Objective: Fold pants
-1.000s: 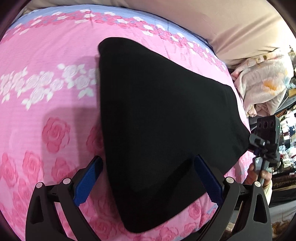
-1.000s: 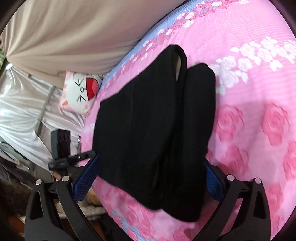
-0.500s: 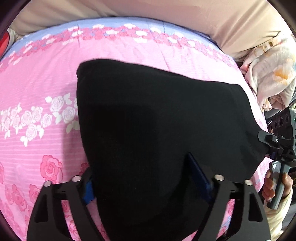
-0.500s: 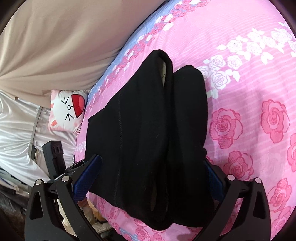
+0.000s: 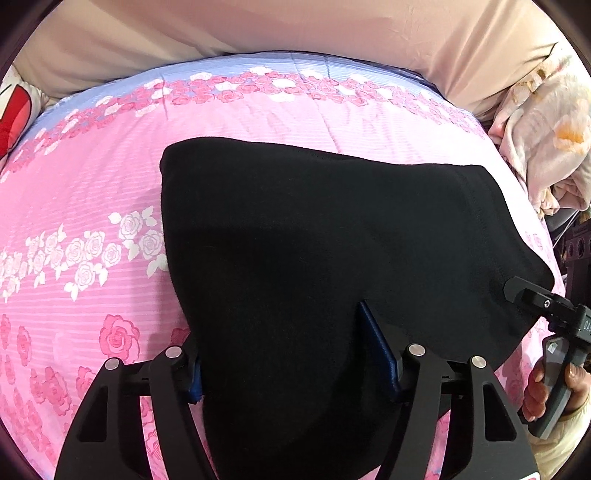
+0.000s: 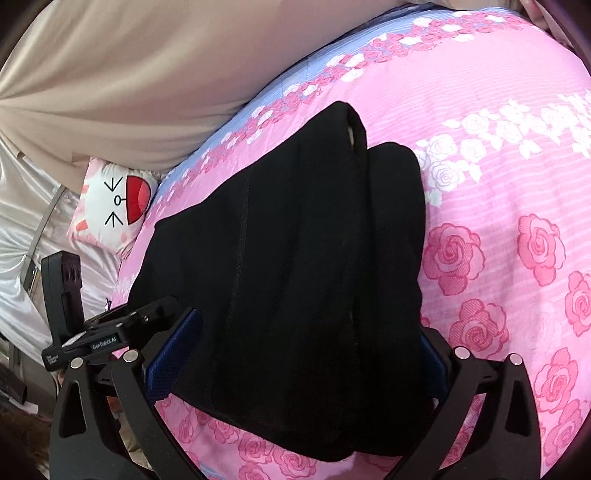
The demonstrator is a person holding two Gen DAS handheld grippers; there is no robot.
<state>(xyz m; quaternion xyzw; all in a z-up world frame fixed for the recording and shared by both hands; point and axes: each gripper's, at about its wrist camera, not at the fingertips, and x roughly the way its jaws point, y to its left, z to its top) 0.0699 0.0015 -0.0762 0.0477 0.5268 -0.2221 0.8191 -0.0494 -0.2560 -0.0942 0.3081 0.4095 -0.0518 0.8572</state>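
Right wrist: cat pillow (image 6: 110,205), pants (image 6: 295,277) seemingly folded

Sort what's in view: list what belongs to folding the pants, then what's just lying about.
Job in hand:
- pants, black, folded on the bedspread
- left gripper, fingers either side of the pants' near edge
- right gripper, fingers straddling the other end

Lying about:
- cat pillow at the bed's edge
- floral blanket, bunched beside the bed
- beige curtain behind
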